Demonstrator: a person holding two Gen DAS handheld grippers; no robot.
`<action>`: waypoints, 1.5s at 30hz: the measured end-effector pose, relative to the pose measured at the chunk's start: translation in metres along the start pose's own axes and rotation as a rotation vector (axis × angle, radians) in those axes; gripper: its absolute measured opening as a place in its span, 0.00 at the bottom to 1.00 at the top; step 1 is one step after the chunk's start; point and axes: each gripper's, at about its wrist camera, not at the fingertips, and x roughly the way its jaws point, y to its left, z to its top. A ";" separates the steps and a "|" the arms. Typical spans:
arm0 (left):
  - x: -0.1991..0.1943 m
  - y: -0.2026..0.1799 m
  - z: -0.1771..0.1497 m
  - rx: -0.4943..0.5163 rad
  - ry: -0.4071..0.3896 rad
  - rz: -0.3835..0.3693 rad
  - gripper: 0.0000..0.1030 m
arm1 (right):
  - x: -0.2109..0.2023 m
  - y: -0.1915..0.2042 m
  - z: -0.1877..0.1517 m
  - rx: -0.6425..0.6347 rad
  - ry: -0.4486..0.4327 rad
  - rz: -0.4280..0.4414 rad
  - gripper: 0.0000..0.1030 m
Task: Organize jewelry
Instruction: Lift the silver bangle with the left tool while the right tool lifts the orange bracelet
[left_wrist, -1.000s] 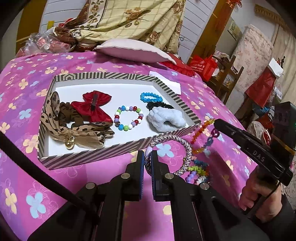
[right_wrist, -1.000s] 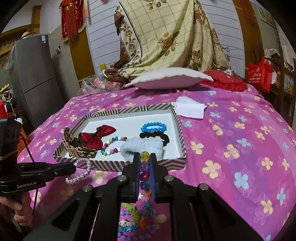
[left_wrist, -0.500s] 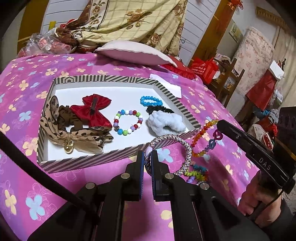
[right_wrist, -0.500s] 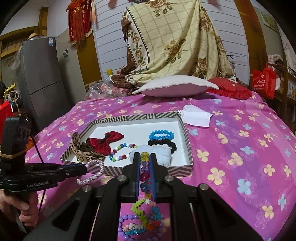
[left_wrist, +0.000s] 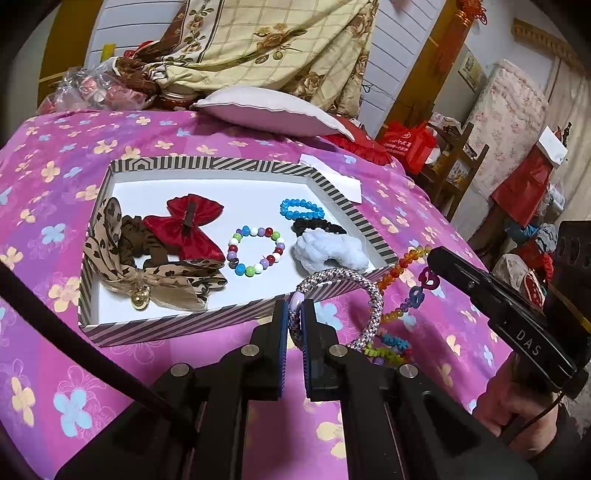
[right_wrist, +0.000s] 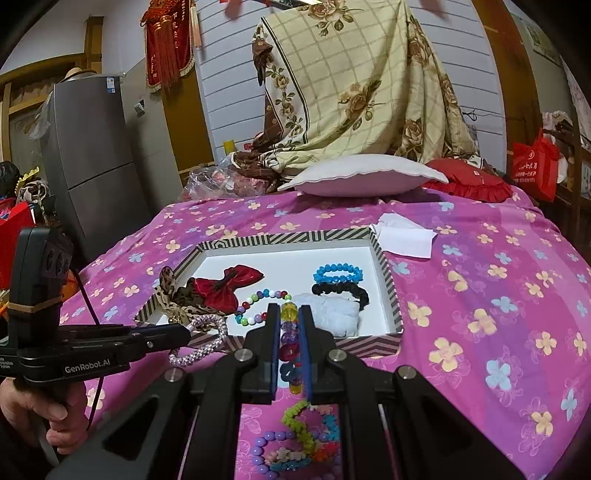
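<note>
A striped box (left_wrist: 192, 325) (right_wrist: 391, 280) on the pink bedspread holds a red bow (left_wrist: 188, 225), a leopard bow (left_wrist: 155, 280), a multicolour bead bracelet (left_wrist: 255, 251), a blue bracelet (left_wrist: 301, 208), a black scrunchie and a white scrunchie (left_wrist: 332, 251). My left gripper (left_wrist: 294, 314) is shut on a silver-pink beaded bangle (left_wrist: 369, 291), held in the air just in front of the box's near wall; it also shows in the right wrist view (right_wrist: 207, 339). My right gripper (right_wrist: 288, 325) is shut on an orange, purple and yellow bead string (right_wrist: 288, 314) (left_wrist: 402, 266), lifted near the box's front right corner.
Several loose bracelets (right_wrist: 299, 443) (left_wrist: 388, 347) lie on the bedspread in front of the box. A white paper (right_wrist: 402, 236) lies beyond the box's far right corner. A white pillow (right_wrist: 365, 177) and a draped quilt stand at the back. The bed edge falls off right.
Both grippers have risen with their loads. The bangle and the bead string now hang higher, near the box's front wall. The loose bracelets stay on the bedspread.
</note>
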 end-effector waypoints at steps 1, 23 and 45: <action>0.000 0.000 0.000 -0.002 -0.001 -0.001 0.08 | 0.000 -0.001 0.000 0.000 -0.001 0.000 0.09; 0.001 -0.002 -0.002 0.004 -0.004 0.017 0.08 | 0.003 0.002 -0.003 -0.026 0.006 -0.011 0.09; 0.006 -0.002 -0.001 -0.002 0.009 0.035 0.08 | 0.005 0.004 -0.002 -0.043 -0.001 -0.011 0.09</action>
